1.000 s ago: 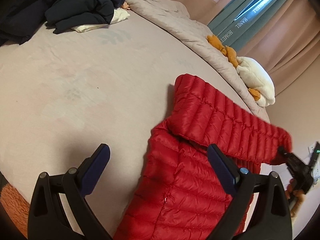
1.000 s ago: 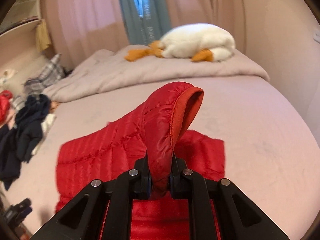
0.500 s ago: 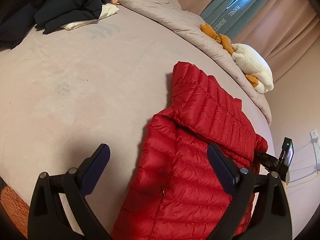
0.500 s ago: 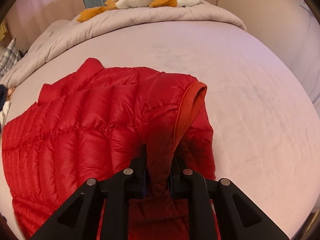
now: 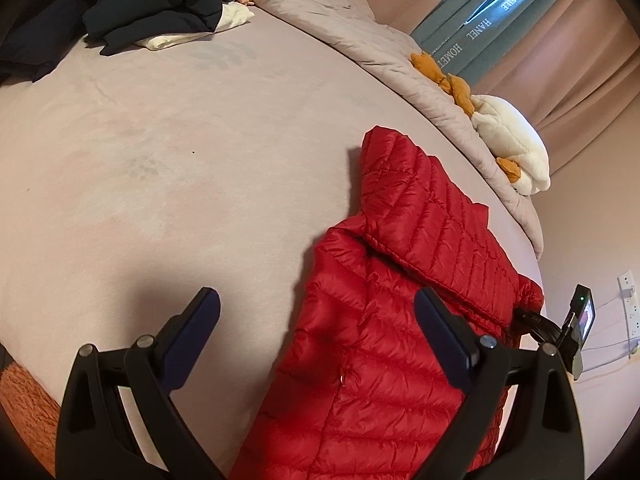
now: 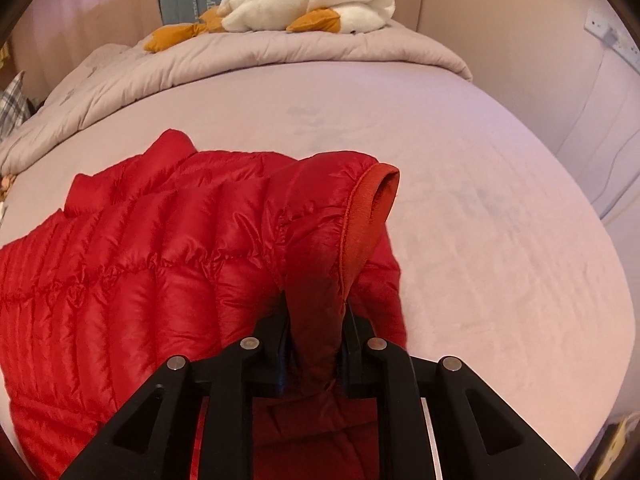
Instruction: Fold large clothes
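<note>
Two grippers were over the bed point(image 5: 168, 152), where the red down jacket point(image 5: 384, 360) lay flat near the foot edge. The right gripper point(image 6: 314, 332) had the sleeve cuff point(image 6: 372, 204) between its jaws, which were just beginning to open, with the fabric not yet free; the sleeve lay across the jacket body, probably so that the fold would stay narrow. The left gripper point(image 5: 316, 332) hovered above the jacket's left edge with its jaws wide apart and nothing in them, likely waiting for the next fold. A dark clothes pile point(image 5: 152, 4) sat well apart.
</note>
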`<state>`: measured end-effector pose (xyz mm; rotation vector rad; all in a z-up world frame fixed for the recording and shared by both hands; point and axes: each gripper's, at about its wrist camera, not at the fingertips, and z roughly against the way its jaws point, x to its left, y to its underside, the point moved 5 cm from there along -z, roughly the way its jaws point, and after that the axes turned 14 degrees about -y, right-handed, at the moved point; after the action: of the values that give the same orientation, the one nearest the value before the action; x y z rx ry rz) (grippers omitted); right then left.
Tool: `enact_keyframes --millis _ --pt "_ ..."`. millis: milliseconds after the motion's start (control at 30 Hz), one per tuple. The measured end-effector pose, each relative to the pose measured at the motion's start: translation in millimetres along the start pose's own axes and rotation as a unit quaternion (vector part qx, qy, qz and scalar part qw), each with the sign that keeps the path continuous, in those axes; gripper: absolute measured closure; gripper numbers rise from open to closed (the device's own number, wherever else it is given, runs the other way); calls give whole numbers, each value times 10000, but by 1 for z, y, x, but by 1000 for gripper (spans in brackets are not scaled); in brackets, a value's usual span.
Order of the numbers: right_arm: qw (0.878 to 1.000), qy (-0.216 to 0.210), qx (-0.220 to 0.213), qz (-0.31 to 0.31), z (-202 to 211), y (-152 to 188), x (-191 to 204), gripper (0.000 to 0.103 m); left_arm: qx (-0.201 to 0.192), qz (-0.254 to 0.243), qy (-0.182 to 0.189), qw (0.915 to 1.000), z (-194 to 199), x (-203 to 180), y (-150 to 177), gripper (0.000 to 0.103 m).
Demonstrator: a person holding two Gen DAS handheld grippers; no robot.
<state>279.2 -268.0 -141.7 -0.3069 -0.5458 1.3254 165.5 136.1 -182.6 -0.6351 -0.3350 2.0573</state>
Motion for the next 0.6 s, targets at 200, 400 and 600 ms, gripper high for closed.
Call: enact_keyframes --millis 200,400,600 --pt "9929 1137 48 -337 30 3 -10 40 -100 -83 58 9999 12 -5 8 5" --pt "9960 845 -75 -296 63 14 0 21 -112 -287 120 9995 21 -16 22 1" --pt "9985 377 -332 -228 102 38 12 9 -78 -437 199 9988 29 -20 39 1"
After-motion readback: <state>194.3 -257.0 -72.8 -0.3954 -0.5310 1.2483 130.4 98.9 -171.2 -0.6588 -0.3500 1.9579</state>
